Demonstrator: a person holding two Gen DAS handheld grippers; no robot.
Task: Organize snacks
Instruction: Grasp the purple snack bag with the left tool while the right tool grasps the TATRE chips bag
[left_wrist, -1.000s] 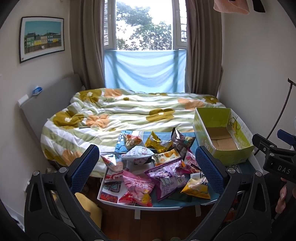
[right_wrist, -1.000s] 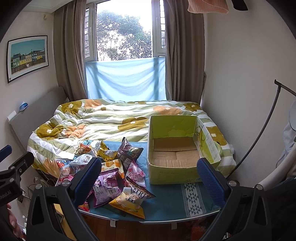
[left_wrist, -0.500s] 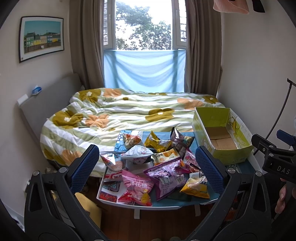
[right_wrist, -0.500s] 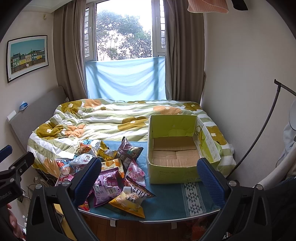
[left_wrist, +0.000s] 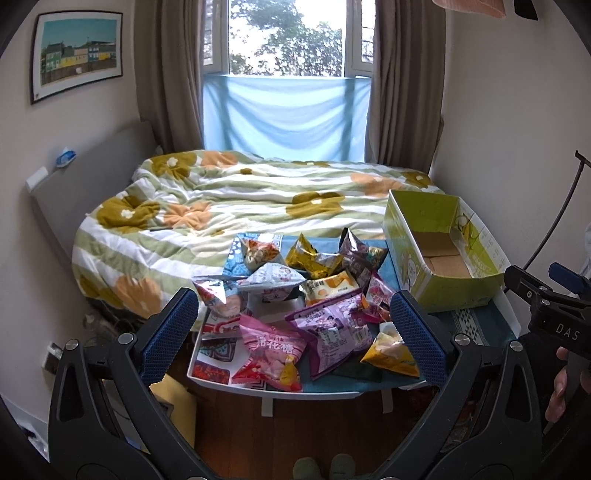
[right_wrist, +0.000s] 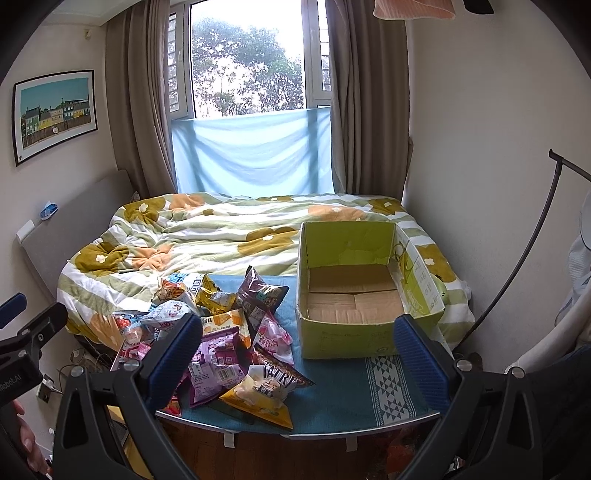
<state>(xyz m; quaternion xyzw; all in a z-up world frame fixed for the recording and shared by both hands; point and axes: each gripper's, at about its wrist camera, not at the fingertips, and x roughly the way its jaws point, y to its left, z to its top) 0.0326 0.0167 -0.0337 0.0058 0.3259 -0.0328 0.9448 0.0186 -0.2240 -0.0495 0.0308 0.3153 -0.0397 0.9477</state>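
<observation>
Several snack bags lie heaped on the left half of a small table: a pink bag, a purple bag, a yellow bag, a gold bag and a dark bag. An empty green cardboard box stands on the table's right half. My left gripper is open, held short of the table above the bags. My right gripper is open too, in front of the box, holding nothing.
A bed with a flowered quilt lies right behind the table. Walls close in on both sides. A black stand leans at the right. The other gripper shows at each view's edge. Wooden floor is below.
The left wrist view has crept slightly left and closer to the table. The right wrist view is nearly the same. Both grippers stay open and no bag has moved.
</observation>
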